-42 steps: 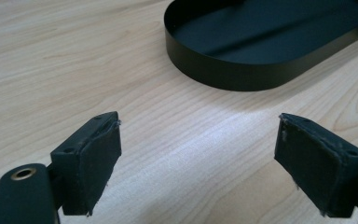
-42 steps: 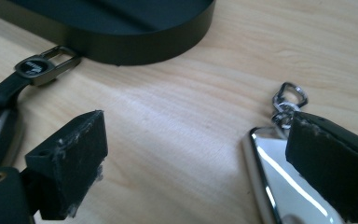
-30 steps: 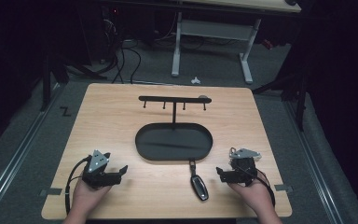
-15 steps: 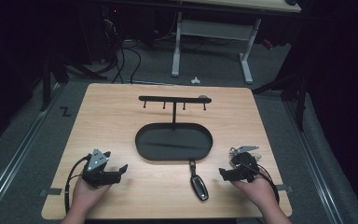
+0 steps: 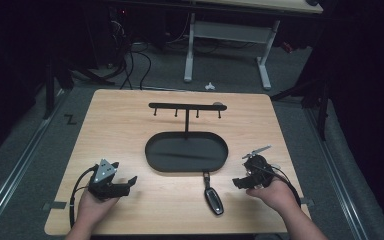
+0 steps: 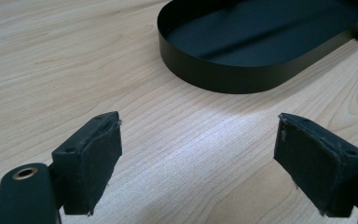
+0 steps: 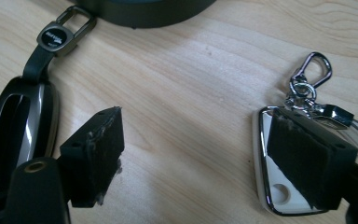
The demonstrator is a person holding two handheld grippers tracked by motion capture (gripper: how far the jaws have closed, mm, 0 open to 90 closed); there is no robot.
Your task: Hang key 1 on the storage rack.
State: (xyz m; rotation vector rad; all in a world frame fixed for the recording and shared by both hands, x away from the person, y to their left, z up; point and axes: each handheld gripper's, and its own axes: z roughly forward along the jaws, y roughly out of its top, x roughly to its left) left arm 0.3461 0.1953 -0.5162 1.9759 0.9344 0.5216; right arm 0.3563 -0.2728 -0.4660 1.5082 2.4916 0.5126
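A black key fob (image 5: 213, 199) lies near the table's front edge, its strap pointing at the black oval tray (image 5: 200, 155). In the right gripper view this black key fob (image 7: 18, 130) sits left of the jaws. A white and chrome fob (image 7: 277, 198) with a silver clasp (image 7: 309, 77) lies behind the right-hand pad. My right gripper (image 7: 198, 119) is open; its jaws have just been closing a little, with bare wood between them. It shows as right gripper (image 5: 239, 182) just right of the black fob. My left gripper (image 6: 200, 126) (image 5: 129, 183) is open over bare wood, facing the tray (image 6: 242, 70).
A black rack (image 5: 186, 106) with several small hooks rises from the far side of the tray. The wooden table (image 5: 120, 135) stands over a dark floor, with cables and a white desk frame (image 5: 190, 50) beyond it.
My right hand has shifted slightly left and up, toward the black fob, and the gripper has tipped. The left hand and the fob have stayed put.
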